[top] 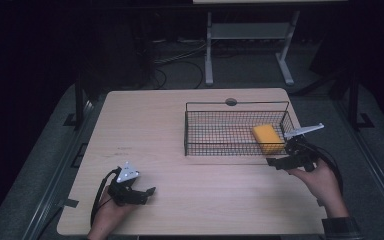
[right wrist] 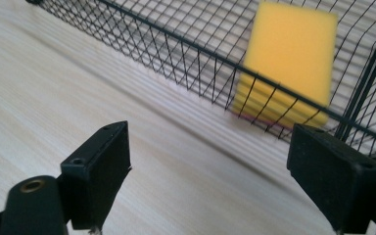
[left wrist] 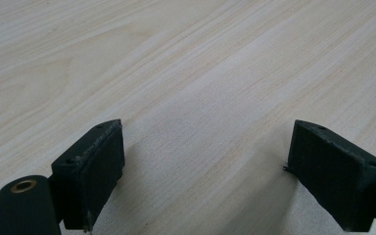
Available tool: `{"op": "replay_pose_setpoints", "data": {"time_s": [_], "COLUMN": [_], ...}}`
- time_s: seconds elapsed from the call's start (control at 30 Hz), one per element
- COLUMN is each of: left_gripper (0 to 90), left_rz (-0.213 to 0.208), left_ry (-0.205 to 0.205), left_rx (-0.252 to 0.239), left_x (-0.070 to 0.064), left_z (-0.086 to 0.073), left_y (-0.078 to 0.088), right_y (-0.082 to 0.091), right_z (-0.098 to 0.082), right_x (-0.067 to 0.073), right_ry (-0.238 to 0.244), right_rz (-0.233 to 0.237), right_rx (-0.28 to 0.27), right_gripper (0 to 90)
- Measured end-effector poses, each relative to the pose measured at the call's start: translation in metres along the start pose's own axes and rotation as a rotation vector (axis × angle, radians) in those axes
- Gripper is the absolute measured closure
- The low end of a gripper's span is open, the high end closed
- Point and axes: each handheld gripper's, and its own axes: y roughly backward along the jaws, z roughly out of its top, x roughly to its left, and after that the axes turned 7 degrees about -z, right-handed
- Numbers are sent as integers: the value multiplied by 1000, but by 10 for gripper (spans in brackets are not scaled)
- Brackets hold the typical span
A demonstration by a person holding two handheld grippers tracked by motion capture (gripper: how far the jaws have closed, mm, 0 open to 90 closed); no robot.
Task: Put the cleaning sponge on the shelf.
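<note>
My right gripper hangs with its jaws spread and empty at the basket's near right corner, right of centre in the high view. The sponge lies inside that corner, just beyond the wire wall, long axis running away from me; in the right gripper view it sits upper right. My left gripper, also spread, rests low on the worktop at lower left, well apart. The right is far nearer.

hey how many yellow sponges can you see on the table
1. The yellow sponge lies inside the wire basket, at its right end, near the right hand-held gripper. Nothing seems hidden.
</note>
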Motion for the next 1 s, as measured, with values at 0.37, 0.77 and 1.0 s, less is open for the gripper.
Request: {"op": "replay_pose_setpoints", "data": {"time_s": [0.37,0.77,1.0], "left_gripper": [130,130,130], "left_rz": [0,0,1], "left_ry": [1,-2,-2], "left_rx": [-4,-1,0], "left_x": [0,0,0], "left_z": [0,0,0], "left_y": [0,0,0], "right_y": [-5,-18,-25], "right_z": [-29,-60,-73], "right_x": [1,2,2], "right_ry": [1,20,30], "right_rz": [15,-8,-25], "right_rx": [-35,-81,-98], "right_gripper": [142,127,106]}}
